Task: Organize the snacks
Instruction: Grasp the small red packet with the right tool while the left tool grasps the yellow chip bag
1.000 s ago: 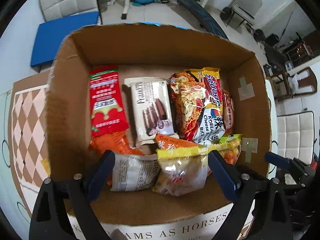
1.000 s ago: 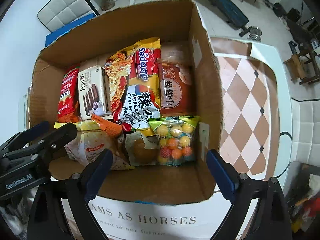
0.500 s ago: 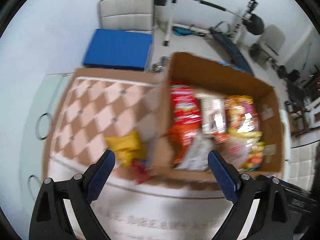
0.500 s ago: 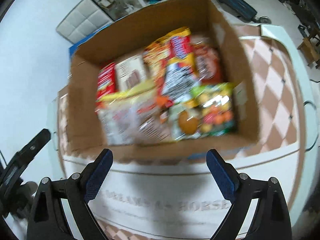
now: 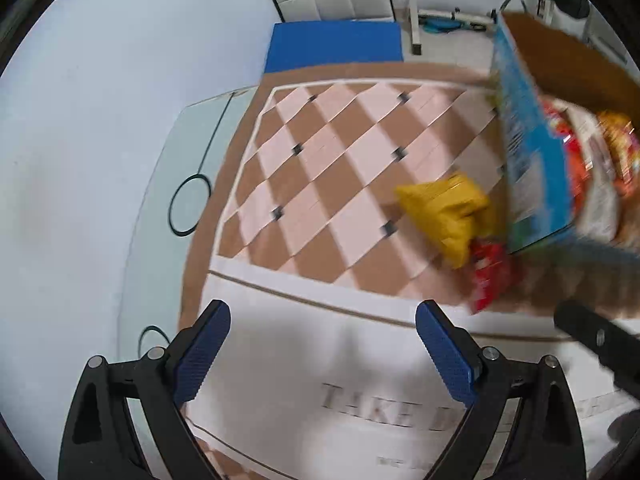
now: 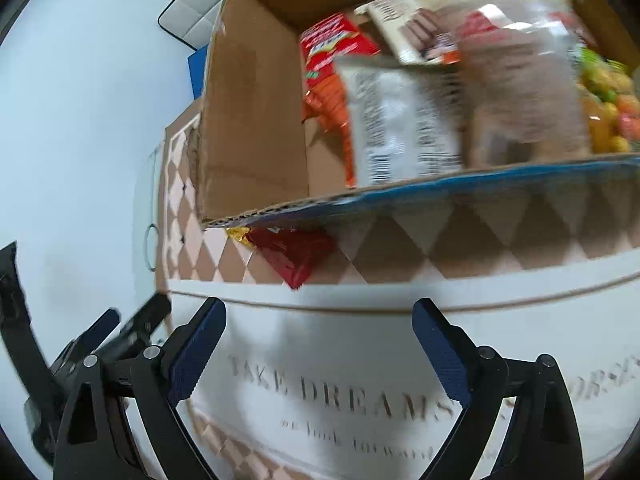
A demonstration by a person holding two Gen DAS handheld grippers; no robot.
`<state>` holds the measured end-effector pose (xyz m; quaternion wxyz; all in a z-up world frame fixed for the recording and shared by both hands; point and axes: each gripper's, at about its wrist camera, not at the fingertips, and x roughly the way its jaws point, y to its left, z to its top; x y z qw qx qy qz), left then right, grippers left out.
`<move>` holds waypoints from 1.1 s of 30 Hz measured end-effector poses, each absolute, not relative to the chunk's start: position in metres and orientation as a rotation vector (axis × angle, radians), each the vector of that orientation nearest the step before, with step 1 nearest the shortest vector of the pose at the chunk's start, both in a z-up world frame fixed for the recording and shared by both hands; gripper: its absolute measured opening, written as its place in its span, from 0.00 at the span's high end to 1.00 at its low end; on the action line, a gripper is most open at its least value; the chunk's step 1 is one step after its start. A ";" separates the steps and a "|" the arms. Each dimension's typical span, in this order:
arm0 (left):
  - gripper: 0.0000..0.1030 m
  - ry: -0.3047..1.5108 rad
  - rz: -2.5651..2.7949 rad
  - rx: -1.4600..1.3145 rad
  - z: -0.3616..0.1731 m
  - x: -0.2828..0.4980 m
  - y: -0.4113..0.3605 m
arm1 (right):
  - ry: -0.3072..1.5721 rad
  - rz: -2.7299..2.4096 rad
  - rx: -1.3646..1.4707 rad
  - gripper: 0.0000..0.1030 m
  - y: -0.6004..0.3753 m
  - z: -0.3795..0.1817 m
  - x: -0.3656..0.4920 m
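A: Where are the snacks?
B: Most fill the cardboard box (image 6: 256, 120). A yellow packet (image 5: 446, 210) and a red packet (image 6: 294, 254) lie on the checkered cloth (image 5: 320, 168), just beside the box's outer corner.
A: The claws?
B: Left gripper (image 5: 322, 354) and right gripper (image 6: 318, 346) both spread wide, empty, short of the box.
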<state>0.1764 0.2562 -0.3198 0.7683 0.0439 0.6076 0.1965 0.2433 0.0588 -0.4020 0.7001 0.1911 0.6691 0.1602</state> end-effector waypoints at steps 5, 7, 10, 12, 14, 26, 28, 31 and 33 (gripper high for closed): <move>0.08 1.334 0.438 0.165 -0.341 0.170 0.274 | 1.473 0.324 0.433 0.11 0.090 -0.430 0.245; 0.08 1.333 0.447 0.182 -0.344 0.169 0.281 | 1.463 0.309 0.434 0.13 0.100 -0.437 0.246; 0.08 1.331 0.451 0.194 -0.348 0.168 0.291 | 1.444 0.272 0.417 0.18 0.118 -0.444 0.248; 0.08 1.331 0.447 0.197 -0.349 0.169 0.298 | 1.442 0.239 0.387 0.29 0.131 -0.450 0.250; 0.08 1.332 0.436 0.203 -0.349 0.171 0.302 | 1.411 0.195 0.340 0.53 0.143 -0.448 0.251; 0.08 1.360 0.097 0.141 -0.343 0.220 0.266 | 1.449 0.186 0.357 0.68 0.098 -0.443 0.223; 0.08 1.376 0.047 0.144 -0.347 0.230 0.256 | 1.461 0.160 0.372 0.69 0.078 -0.443 0.214; 0.08 1.389 0.004 0.175 -0.355 0.246 0.243 | 1.476 0.115 0.392 0.69 0.052 -0.445 0.206; 0.08 1.398 -0.014 0.185 -0.360 0.254 0.236 | 1.482 0.083 0.412 0.69 0.039 -0.448 0.203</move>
